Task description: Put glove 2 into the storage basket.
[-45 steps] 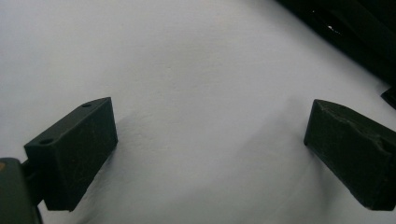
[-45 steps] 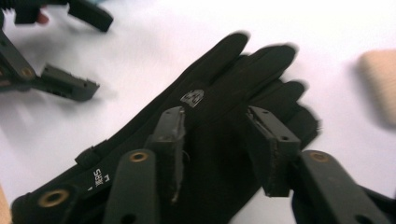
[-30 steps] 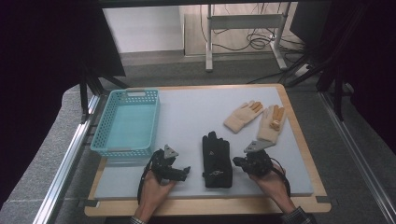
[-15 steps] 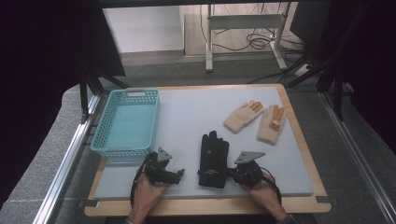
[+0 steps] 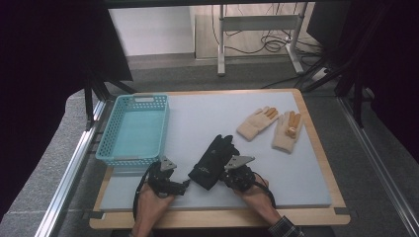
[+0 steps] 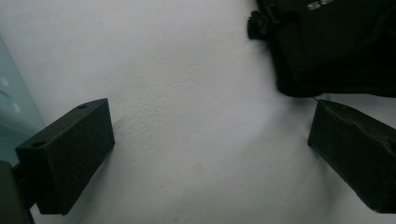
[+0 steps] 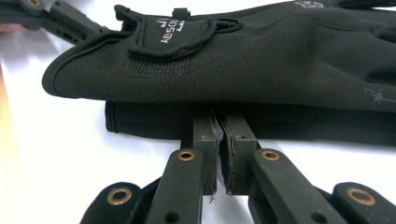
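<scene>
A pair of black gloves [image 5: 213, 160] lies stacked on the grey mat, slanted with the fingers toward the far right. My right gripper [image 5: 223, 177] is at their near right edge. In the right gripper view its jaws [image 7: 218, 126] are pressed together, with the tips tucked under the top glove [image 7: 261, 60] and nipping the edge of the lower glove [image 7: 149, 121]. My left gripper [image 5: 184, 186] rests on the mat just left of the cuff. It is open [image 6: 210, 126] with bare mat between the jaws, and the glove cuff [image 6: 336, 46] lies beyond its right jaw.
A turquoise basket [image 5: 129, 159] stands at the left of the mat; its wall [image 6: 9, 107] shows beside my left jaw. Two tan knit gloves [image 5: 257, 122] [image 5: 287, 132] lie at the far right. The wooden table rim [image 5: 217, 218] runs close behind both hands.
The black gloves have swung from straight to slanted and slid a little away. My right gripper moved left onto their edge and shut. My left gripper drew back toward the near edge.
</scene>
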Tool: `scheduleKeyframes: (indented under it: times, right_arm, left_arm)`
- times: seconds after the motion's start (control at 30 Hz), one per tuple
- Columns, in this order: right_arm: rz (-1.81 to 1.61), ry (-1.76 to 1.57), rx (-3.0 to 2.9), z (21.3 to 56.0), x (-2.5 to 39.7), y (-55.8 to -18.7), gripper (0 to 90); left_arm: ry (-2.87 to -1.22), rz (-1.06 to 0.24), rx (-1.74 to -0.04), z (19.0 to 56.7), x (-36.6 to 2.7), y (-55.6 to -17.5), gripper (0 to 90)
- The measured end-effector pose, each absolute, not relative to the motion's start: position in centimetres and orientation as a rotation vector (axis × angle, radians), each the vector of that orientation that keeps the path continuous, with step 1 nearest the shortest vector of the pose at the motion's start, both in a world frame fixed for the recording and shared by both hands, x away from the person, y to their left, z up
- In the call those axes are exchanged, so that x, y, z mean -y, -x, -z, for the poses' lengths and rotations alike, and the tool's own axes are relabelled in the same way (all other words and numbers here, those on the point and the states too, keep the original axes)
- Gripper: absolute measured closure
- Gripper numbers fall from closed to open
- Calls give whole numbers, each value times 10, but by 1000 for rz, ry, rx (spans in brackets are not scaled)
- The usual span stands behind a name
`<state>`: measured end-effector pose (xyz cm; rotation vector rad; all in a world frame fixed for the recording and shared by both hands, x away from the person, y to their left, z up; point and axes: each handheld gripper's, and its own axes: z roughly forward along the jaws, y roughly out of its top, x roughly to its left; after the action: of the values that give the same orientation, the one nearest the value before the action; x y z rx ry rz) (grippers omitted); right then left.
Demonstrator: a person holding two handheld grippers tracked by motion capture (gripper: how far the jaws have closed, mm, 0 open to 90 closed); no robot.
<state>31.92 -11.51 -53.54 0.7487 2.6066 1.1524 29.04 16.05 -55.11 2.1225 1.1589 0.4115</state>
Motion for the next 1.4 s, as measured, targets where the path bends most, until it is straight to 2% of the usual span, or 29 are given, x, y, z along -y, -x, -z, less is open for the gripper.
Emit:
scheduleKeyframes:
  times: [0.3,0.4,0.43,0.47,0.63,0.8,1.17,1.4]
  right_arm:
    - [-1157,-742,-2578,526,135,-316,716]
    - [-1145,-770,-2545,521,151,-319,641]
    - [-1137,-796,-2518,519,162,-321,591]
    - [-1137,-796,-2518,519,162,-321,591]
    - [-1139,-867,-2446,513,192,-325,388]
    - [-1076,-957,-2390,512,222,-331,276]
    - [-981,-1033,-2382,531,254,-337,164]
    - [-993,-1045,-2375,532,256,-338,163]
  left_arm:
    - [-2117,-404,-1161,552,-161,-291,1]
    - [-2116,-404,-1161,552,-161,-291,1]
    - [-2117,-404,-1160,552,-161,-291,1]
    - [-2117,-404,-1161,552,-161,-291,1]
    - [-2117,-403,-1161,552,-161,-291,1]
    - [-2120,-400,-1161,552,-161,-291,0]
    - [-2120,-401,-1156,551,-161,-291,1]
    - [-2115,-405,-1137,550,-163,-289,29]
